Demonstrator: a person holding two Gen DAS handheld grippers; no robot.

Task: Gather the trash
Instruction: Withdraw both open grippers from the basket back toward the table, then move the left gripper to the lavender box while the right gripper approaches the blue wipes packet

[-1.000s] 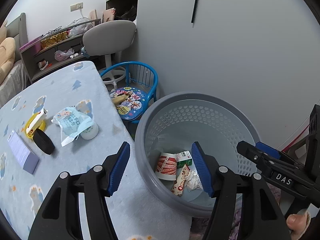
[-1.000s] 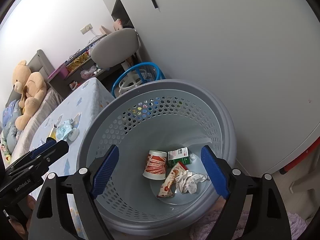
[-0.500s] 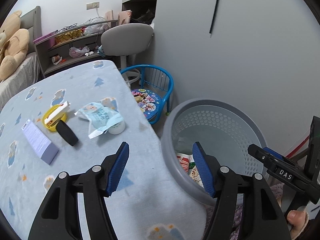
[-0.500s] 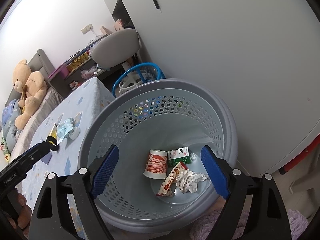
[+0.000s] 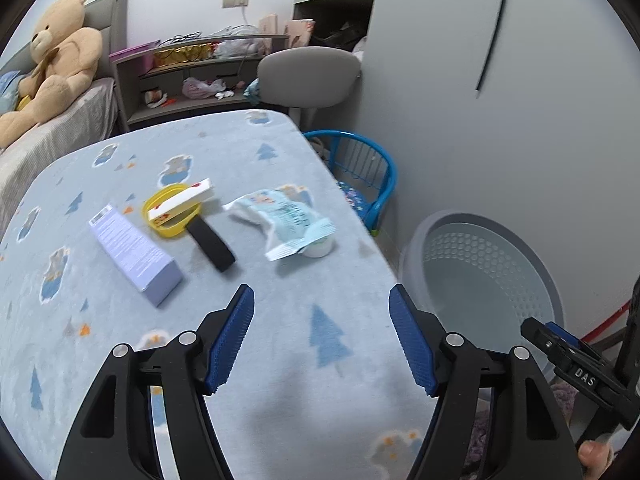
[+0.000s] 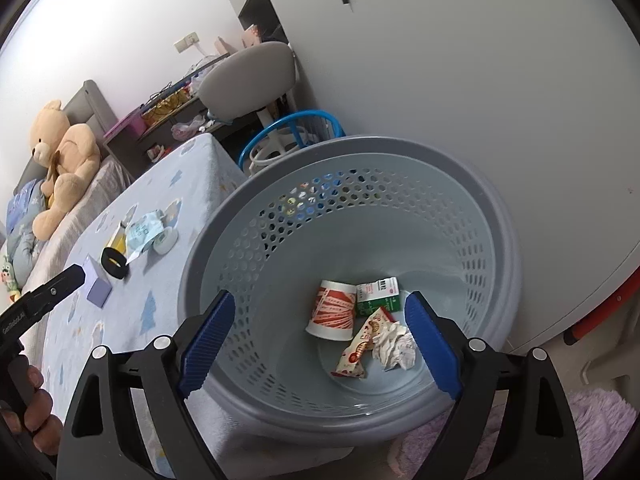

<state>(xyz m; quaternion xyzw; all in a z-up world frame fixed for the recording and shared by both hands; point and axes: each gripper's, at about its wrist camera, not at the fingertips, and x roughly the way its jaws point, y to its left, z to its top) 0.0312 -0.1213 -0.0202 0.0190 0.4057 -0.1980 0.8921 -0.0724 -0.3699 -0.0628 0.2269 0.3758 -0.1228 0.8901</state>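
Note:
A grey perforated basket stands beside the table; it also shows in the left wrist view. It holds a red-and-white paper cup, a green carton, a snack wrapper and crumpled paper. On the blue cloth lie a light blue wrapper over a small white tub, a black band, a yellow lid with a white card, and a lilac box. My left gripper is open and empty above the table's near part. My right gripper is open and empty over the basket.
A small blue child's chair stands between table and wall. A grey swivel chair and a cluttered shelf are behind the table. A teddy bear sits on the bed at the left. A white wall is on the right.
My left gripper has swung left, from over the basket to over the table, so the table items now lie ahead of it. The right gripper has stayed over the basket.

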